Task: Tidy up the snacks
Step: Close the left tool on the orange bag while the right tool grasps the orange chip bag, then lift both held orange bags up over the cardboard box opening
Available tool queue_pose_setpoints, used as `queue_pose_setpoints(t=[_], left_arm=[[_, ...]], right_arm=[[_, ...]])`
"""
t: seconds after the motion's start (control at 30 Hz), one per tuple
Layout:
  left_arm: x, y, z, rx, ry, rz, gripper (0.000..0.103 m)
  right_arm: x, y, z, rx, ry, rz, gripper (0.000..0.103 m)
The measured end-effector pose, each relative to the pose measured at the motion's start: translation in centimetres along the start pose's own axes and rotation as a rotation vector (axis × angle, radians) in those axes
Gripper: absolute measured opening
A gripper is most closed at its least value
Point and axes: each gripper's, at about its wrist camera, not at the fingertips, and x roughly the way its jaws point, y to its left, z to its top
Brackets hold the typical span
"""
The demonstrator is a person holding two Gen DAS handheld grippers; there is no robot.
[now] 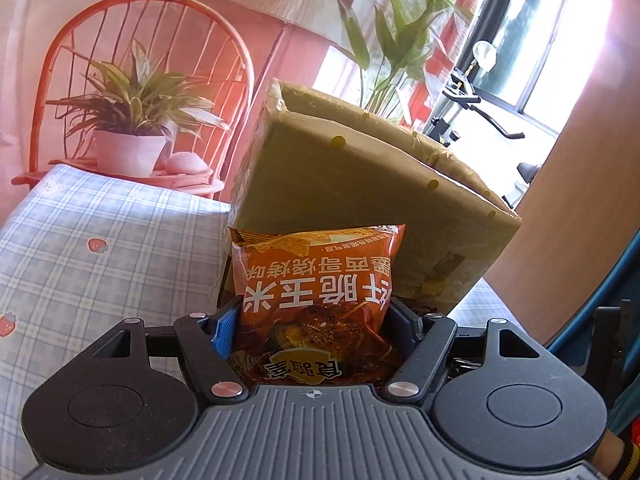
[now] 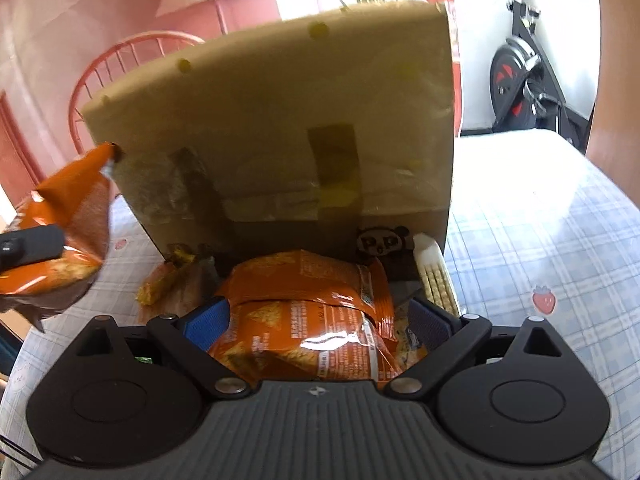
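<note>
My left gripper [image 1: 314,322] is shut on an orange corn-chip bag [image 1: 316,280], held upright above the table in front of the cardboard box [image 1: 360,184]. In the right wrist view the same bag [image 2: 72,232] hangs at the left, with one black left finger [image 2: 32,246] across it. My right gripper [image 2: 320,316] stands open, low over a pile of orange chip bags [image 2: 304,320] lying against the front of the box [image 2: 280,120]. The top bag lies between its blue pads [image 2: 208,320]; I see no squeeze on it.
A white wafer packet [image 2: 436,280] leans at the box's right corner and a small yellow-brown packet [image 2: 168,284] lies left of the pile. The table wears a blue plaid cloth [image 2: 540,220]. A red chair with a potted plant [image 1: 136,120] stands behind.
</note>
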Motion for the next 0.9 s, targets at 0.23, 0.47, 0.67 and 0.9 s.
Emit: queue_pose_setpoints(t=[0.23, 0.47, 0.67, 0.9], left_arm=[[0.1, 0.3, -0.3, -0.002, 0.001, -0.012, 0.075], [0.1, 0.6, -0.4, -0.015, -0.001, -0.010, 0.075], [0.4, 0.4, -0.2, -0.008, 0.001, -0.020, 0.075], [0.7, -0.7, 0.2, 0.035, 0.003, -0.034, 0.075]], right_arm=[[1.0, 0.1, -0.4, 0.043, 0.048, 0.040, 0.098], [2.0, 0.4, -0.3, 0.029, 0.067, 0.037, 0.099], [3.3, 0.8, 0.1, -0.011, 0.104, 0.027, 0.101], [3.5, 0.9, -0.1, -0.014, 0.097, 0.019, 0.100]])
